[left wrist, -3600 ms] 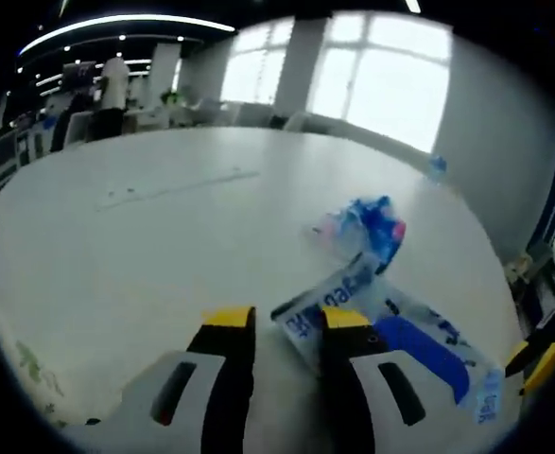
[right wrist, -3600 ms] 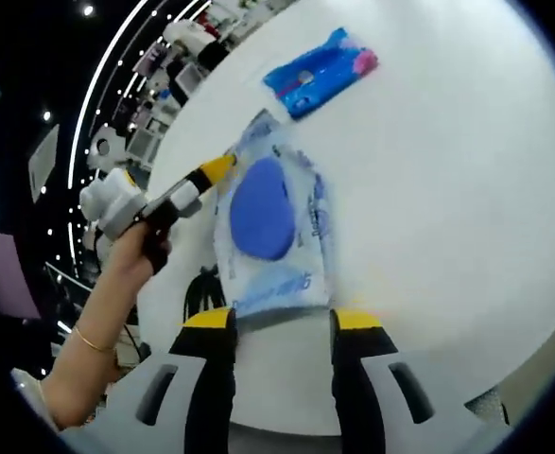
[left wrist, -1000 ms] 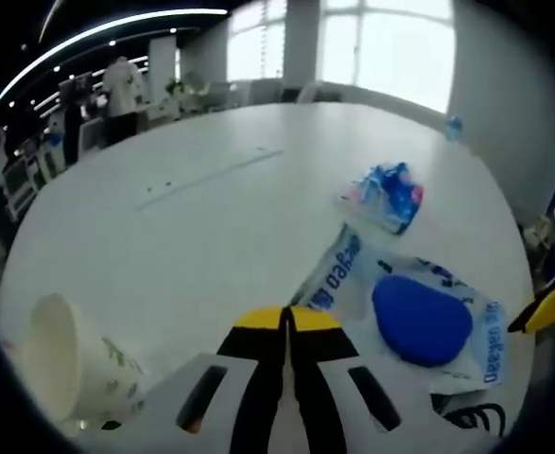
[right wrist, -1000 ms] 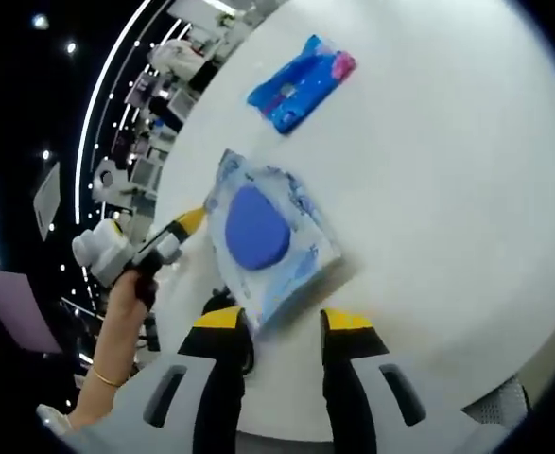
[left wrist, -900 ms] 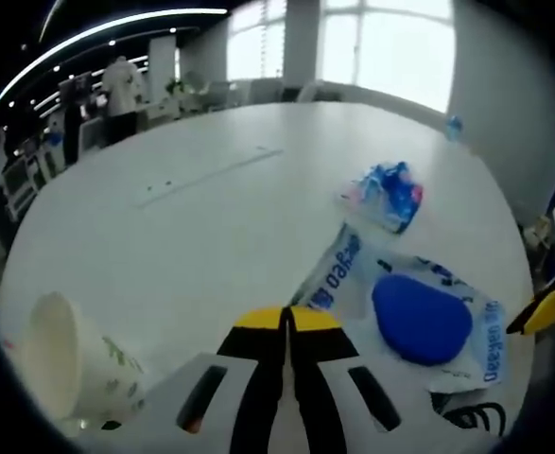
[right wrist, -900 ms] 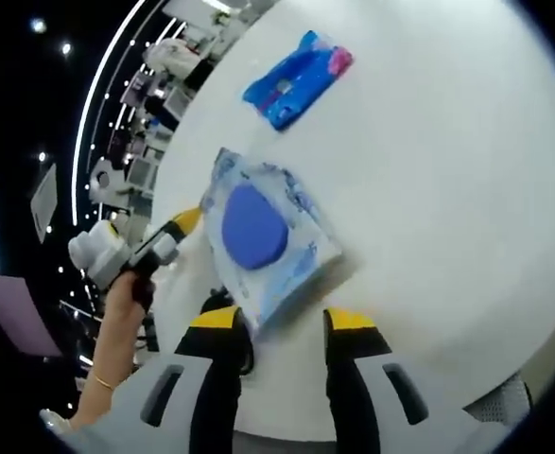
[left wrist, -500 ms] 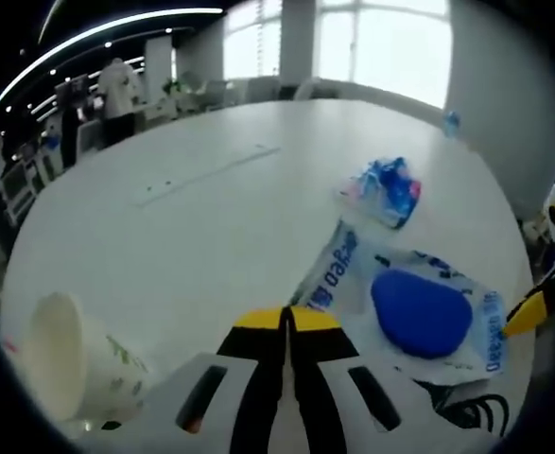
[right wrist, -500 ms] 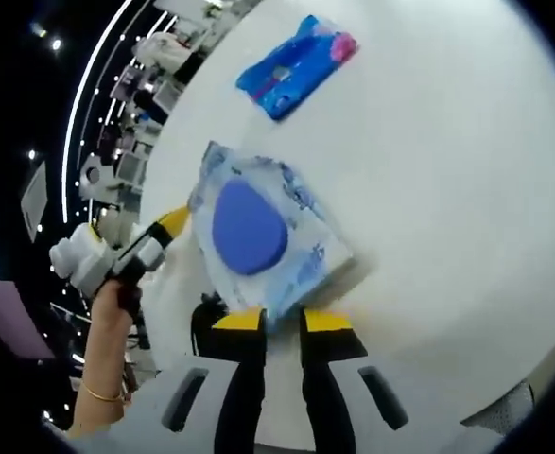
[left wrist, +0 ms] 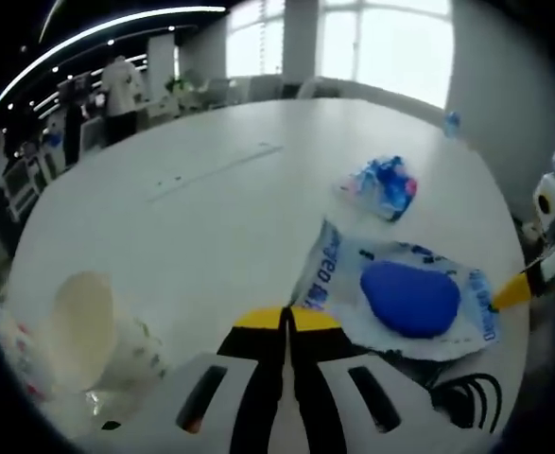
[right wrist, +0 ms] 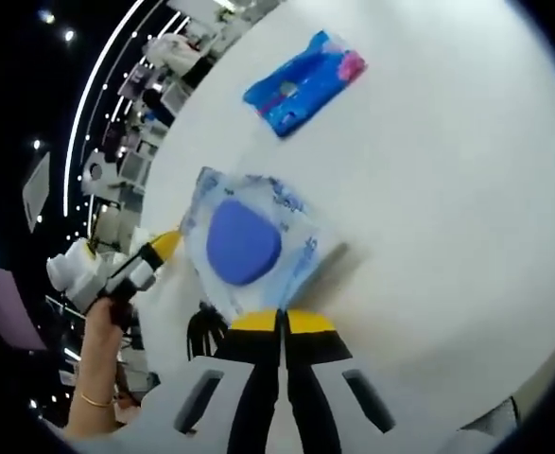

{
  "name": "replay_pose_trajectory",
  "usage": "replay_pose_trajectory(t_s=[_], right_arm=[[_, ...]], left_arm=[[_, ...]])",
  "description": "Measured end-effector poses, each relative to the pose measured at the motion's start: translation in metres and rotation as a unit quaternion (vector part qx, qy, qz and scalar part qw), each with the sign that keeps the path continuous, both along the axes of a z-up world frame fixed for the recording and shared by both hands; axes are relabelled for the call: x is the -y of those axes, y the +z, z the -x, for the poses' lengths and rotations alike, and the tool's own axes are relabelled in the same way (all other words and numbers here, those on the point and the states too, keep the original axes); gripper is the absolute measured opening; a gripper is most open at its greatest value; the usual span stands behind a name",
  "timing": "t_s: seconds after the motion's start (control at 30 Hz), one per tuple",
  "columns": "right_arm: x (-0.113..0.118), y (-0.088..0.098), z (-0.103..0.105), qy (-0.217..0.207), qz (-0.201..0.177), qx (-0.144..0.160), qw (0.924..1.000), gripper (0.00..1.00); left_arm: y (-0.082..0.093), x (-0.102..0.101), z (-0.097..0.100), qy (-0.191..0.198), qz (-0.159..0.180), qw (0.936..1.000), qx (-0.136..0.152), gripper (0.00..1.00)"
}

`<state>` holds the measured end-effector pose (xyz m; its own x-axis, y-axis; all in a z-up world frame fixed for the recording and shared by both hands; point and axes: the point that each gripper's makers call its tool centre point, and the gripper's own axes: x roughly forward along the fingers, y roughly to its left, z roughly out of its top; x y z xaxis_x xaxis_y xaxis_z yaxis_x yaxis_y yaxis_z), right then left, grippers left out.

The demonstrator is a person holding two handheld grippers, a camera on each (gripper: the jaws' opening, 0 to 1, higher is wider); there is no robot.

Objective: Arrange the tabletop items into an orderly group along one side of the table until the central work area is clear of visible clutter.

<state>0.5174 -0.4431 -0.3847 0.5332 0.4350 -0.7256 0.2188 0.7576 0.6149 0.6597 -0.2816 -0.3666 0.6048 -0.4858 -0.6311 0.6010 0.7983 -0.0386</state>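
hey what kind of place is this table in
Probably an open-plan office or lab. A big round white table sits by large windows, with a curved ceiling light strip and people standing among desks in the background.

Your left gripper view looked low across the table (left wrist: 211,189), the pouch (left wrist: 405,298) just ahead-right of its jaws. Your right gripper view faced steeply down, close over that same pouch (right wrist: 244,246). Both shared the wrapper (left wrist: 381,184) (right wrist: 305,80) beyond.
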Motion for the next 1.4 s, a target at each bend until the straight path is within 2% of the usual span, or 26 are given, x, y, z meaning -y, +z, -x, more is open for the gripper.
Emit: replay_pose_trajectory(t_s=[0.27, 0.43, 0.63, 0.9, 0.97, 1.23, 1.4], right_arm=[[0.009, 0.018, -0.018, 0.02, 0.044, 0.051, 0.9975, 0.01], [0.012, 0.028, -0.03, 0.029, 0.058, 0.075, 0.995, 0.01], [0.011, 0.041, -0.049, 0.049, 0.079, 0.11, 0.9895, 0.01], [0.009, 0.054, -0.077, 0.073, 0.101, 0.153, 0.9803, 0.01], [0.01, 0.055, -0.086, 0.081, 0.112, 0.16, 0.9775, 0.01], [0.006, 0.049, -0.103, 0.091, 0.11, 0.162, 0.9764, 0.01], [-0.003, 0.053, -0.122, 0.1, 0.108, 0.198, 0.9691, 0.01]], left_arm=[[0.01, -0.012, 0.015, 0.008, 0.006, 0.9999, 0.002, 0.0], [0.014, -0.02, 0.022, 0.014, 0.011, 0.9998, 0.005, 0.0], [0.021, -0.029, 0.031, 0.02, -0.004, 0.9997, 0.016, 0.0], [0.028, -0.038, 0.037, 0.044, 0.004, 0.9988, 0.02, 0.0], [0.032, -0.035, 0.038, 0.04, 0.016, 0.9986, 0.031, 0.0], [0.034, -0.042, 0.041, 0.047, 0.011, 0.9982, 0.036, 0.0], [0.035, -0.048, 0.041, 0.058, 0.007, 0.9971, 0.048, 0.0]])
